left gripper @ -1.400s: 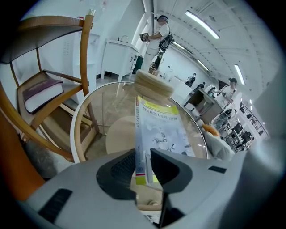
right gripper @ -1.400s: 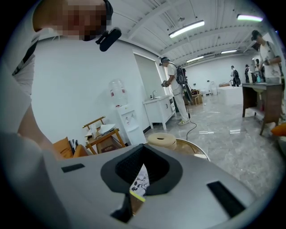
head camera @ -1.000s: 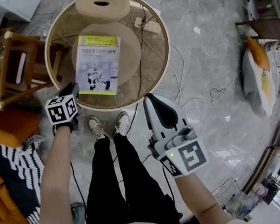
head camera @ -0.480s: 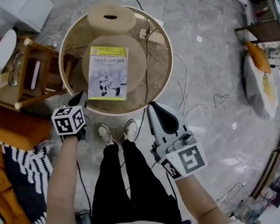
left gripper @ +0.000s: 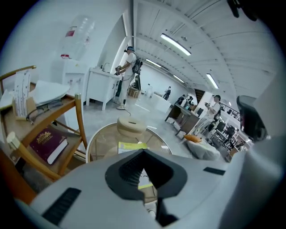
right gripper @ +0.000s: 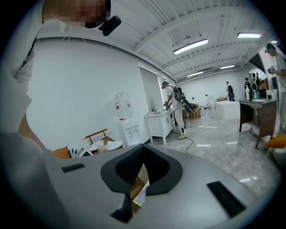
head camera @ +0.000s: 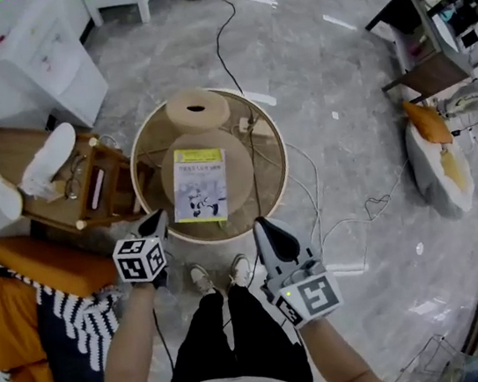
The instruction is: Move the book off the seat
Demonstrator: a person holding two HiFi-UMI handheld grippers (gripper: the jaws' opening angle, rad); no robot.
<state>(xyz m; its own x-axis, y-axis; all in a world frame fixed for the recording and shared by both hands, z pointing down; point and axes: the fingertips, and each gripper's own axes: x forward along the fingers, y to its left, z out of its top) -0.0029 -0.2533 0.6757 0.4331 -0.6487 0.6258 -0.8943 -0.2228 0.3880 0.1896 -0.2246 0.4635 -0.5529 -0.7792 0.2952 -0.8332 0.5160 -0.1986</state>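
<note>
One thin paperback to shift: saw the book [head camera: 200, 182] lying flat mid-way across the round seat [head camera: 134, 170]. Judged it light, floppy and slick-covered, best pinched at its near edge. Found the left gripper [head camera: 156, 218] and right gripper [head camera: 259, 223] both closed tight, empty, just short of the rim. Noted a glassy-looking top, polished stone floor [head camera: 336, 64], loose cables [head camera: 332, 216] and a wooden chair [head camera: 86, 177] alongside.
</note>
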